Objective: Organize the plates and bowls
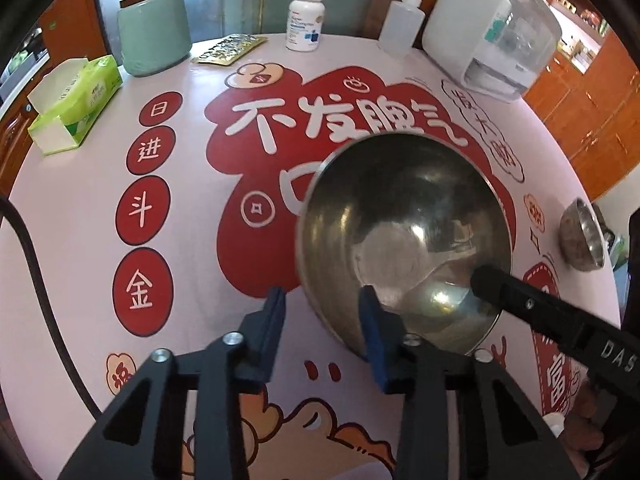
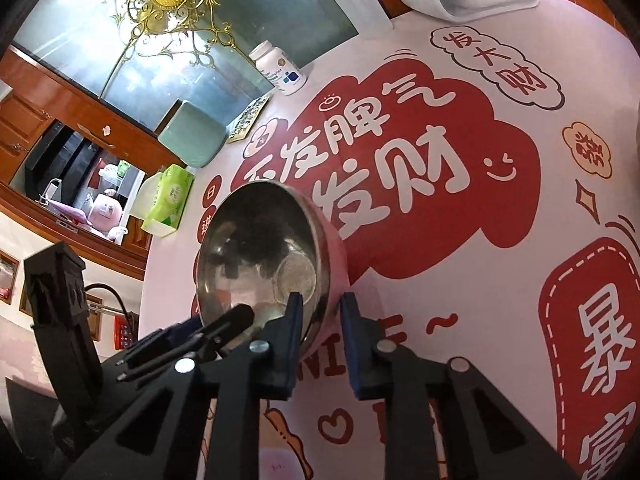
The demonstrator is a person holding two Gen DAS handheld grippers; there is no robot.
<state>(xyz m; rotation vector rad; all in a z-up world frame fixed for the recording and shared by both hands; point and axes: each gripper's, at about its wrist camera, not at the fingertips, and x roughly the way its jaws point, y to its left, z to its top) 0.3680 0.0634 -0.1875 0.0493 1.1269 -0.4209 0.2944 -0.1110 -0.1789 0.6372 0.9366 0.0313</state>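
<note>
A large steel bowl [image 1: 404, 236] with a pink outside is tilted above the printed table [image 1: 80, 208]. My left gripper [image 1: 324, 312] has its jaws wide apart across the bowl's near rim, its right finger inside the bowl. My right gripper [image 2: 320, 304] straddles the same bowl's [image 2: 260, 252] other rim, one finger inside and one outside on the pink wall. A finger of the right gripper [image 1: 520, 300] shows inside the bowl in the left wrist view. A second, smaller steel bowl [image 1: 580, 236] sits at the table's right edge.
Along the far edge stand a green tissue box [image 1: 76, 104], a mint canister [image 1: 154, 28], a foil blister pack [image 1: 228, 50], a white pill bottle [image 1: 306, 20], a squeeze bottle [image 1: 400, 24] and a white appliance [image 1: 488, 28]. A black cable [image 1: 32, 264] runs at the left.
</note>
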